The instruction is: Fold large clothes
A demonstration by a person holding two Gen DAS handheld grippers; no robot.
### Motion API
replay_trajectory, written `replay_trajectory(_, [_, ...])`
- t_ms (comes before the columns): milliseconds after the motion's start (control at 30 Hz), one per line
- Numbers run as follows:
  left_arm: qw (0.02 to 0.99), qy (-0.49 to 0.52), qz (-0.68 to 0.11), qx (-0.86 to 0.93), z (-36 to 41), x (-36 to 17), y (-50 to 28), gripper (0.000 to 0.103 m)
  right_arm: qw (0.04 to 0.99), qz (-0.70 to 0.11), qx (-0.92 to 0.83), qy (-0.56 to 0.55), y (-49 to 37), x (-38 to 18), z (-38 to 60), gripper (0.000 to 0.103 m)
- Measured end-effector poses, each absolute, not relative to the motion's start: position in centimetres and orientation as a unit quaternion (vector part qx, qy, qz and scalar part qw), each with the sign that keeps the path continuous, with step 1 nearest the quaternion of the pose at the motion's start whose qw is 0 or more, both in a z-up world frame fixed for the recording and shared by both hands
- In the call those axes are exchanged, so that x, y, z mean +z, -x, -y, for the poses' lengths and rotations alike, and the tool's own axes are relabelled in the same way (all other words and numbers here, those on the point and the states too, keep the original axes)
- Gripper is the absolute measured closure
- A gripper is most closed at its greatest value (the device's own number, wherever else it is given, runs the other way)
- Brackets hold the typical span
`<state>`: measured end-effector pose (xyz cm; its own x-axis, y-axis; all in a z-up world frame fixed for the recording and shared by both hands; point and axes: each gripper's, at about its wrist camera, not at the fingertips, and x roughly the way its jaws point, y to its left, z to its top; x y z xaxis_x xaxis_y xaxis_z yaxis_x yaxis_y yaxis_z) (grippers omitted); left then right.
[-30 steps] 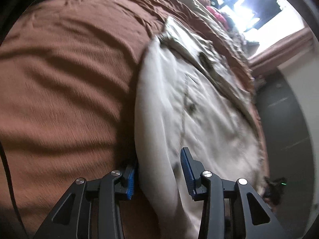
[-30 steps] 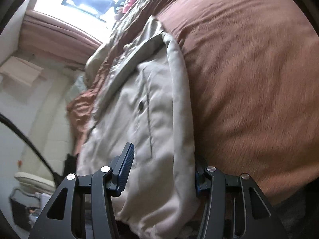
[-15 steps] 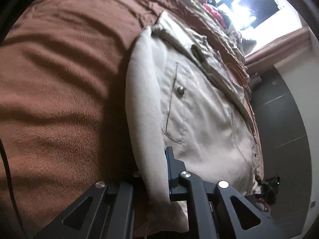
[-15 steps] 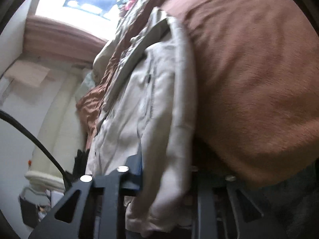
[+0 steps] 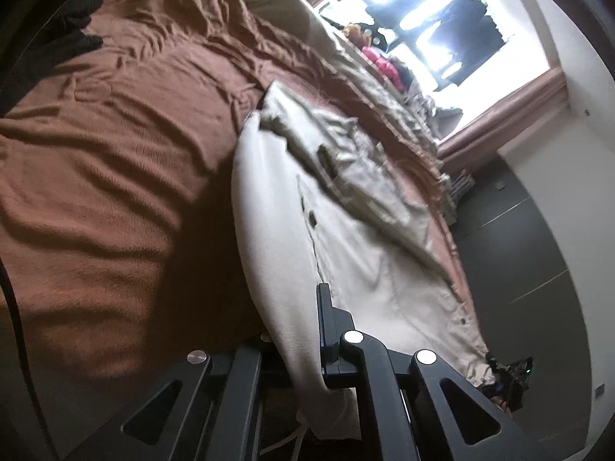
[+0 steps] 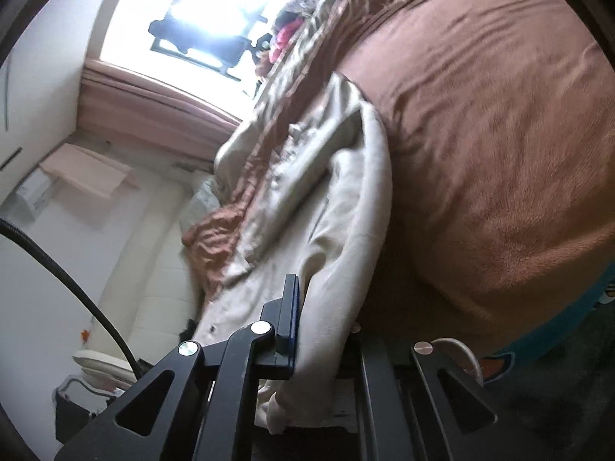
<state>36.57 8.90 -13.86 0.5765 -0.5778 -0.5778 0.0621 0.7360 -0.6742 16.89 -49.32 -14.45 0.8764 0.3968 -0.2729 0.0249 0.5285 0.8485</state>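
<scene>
With the left tool (image 5: 298, 330) and right tool (image 6: 323, 330) each pinching the near hem of the cream jacket (image 5: 346, 230) lying on the brown bed (image 5: 115, 153), lift both corners evenly toward the collar.

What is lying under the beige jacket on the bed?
Under the beige jacket a brown blanket covers the bed. Its near edge hangs pinched in the left claw and right claw. Anything beneath the blanket is hidden.
</scene>
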Motion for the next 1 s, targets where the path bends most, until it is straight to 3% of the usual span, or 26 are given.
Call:
replay_trajectory(700, [0.875,0.311,-0.291,-0.229,-11.7,3.2,-24.5,0.099,0.895,-0.11,0.178,-0.393,-3.4,-3.9,47.0,0.099])
replay_trajectory(1000, [0.882,0.297,-0.287,-0.229,-11.8,4.7,-24.2,0.099,0.909,-0.098,0.176,-0.366,-5.5,-6.3,47.7,0.099])
